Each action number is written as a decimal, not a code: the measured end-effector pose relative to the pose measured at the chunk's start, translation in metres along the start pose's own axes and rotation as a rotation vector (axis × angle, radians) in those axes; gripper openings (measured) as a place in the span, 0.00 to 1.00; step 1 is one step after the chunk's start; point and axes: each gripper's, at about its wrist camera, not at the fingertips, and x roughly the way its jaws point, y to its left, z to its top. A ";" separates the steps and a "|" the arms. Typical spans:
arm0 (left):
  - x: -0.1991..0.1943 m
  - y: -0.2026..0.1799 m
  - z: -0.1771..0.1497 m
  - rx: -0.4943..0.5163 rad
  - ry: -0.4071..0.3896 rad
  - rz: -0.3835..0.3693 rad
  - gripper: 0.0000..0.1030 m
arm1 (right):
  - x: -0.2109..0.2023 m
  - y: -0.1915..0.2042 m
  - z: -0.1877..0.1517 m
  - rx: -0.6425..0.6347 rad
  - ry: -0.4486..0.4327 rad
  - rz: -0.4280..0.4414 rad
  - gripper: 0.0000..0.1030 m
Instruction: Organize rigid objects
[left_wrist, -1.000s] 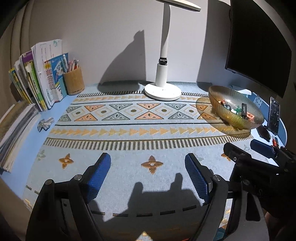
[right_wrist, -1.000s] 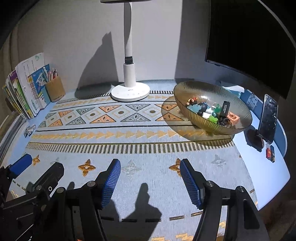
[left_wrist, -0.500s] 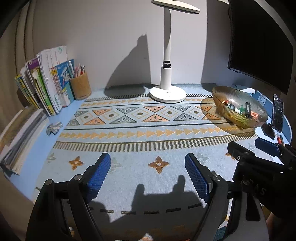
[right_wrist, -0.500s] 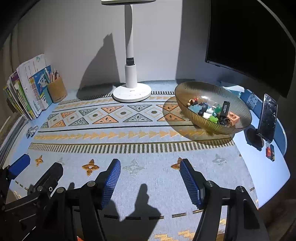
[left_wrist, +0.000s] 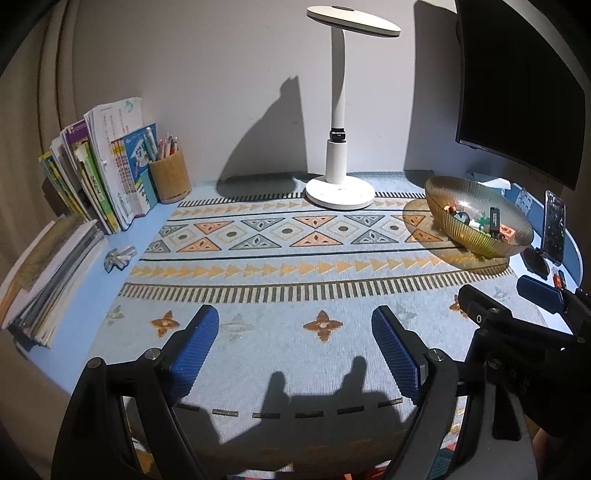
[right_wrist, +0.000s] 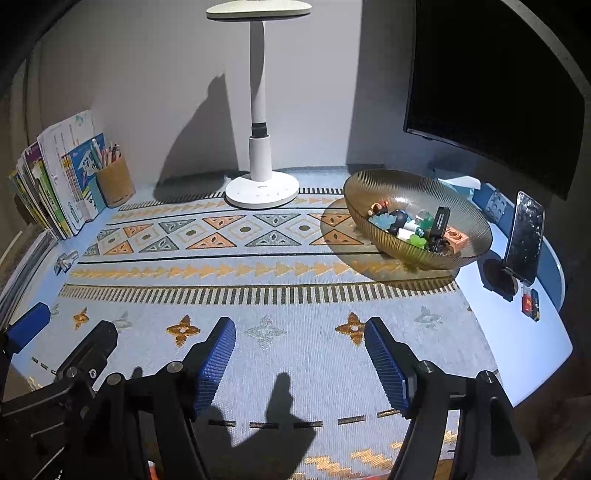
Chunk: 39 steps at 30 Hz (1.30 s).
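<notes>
Hovering low over the near edge of the worktop (left_wrist: 92, 280), with the left hand-held gripper (left_wrist: 295, 350) spread wide and pinching nothing. Hanging just to its right, the right hand-held gripper (right_wrist: 299, 360), likewise spread and empty. Judging the sorting as close to finished, since nothing loose is showing on the patterned mat (right_wrist: 258, 295).

Doing this step well: keeping both sets of fingers parted and level, staying clear of the lamp (right_wrist: 260, 155) at the far middle, and checking the left edge, where a small crumpled silvery piece (left_wrist: 119, 256) is lying on bare worktop just off the mat, well apart from the bowl. Whether rigid or only foil, impossible to tell.

Sitting at the far right, a ribbed amber glass bowl (right_wrist: 413, 188), holding the small rigid objects (right_wrist: 417, 227): a black upright block, an orange brick, green and pale blue bits, a dark round piece, all heaped towards its right side.

Standing at the far left beside the upright books (left_wrist: 107, 173), a tan pen cup (left_wrist: 170, 177), carrying pens and pencils upright.
</notes>
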 end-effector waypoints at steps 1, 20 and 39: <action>0.000 0.001 0.000 -0.004 0.002 -0.004 0.82 | -0.001 0.000 0.000 -0.001 -0.002 -0.001 0.69; -0.003 0.004 0.000 0.005 -0.016 0.033 0.82 | -0.002 0.005 -0.001 0.011 0.006 0.007 0.70; 0.004 0.011 0.000 -0.020 -0.038 0.049 0.81 | 0.009 0.012 -0.004 -0.011 0.028 0.015 0.70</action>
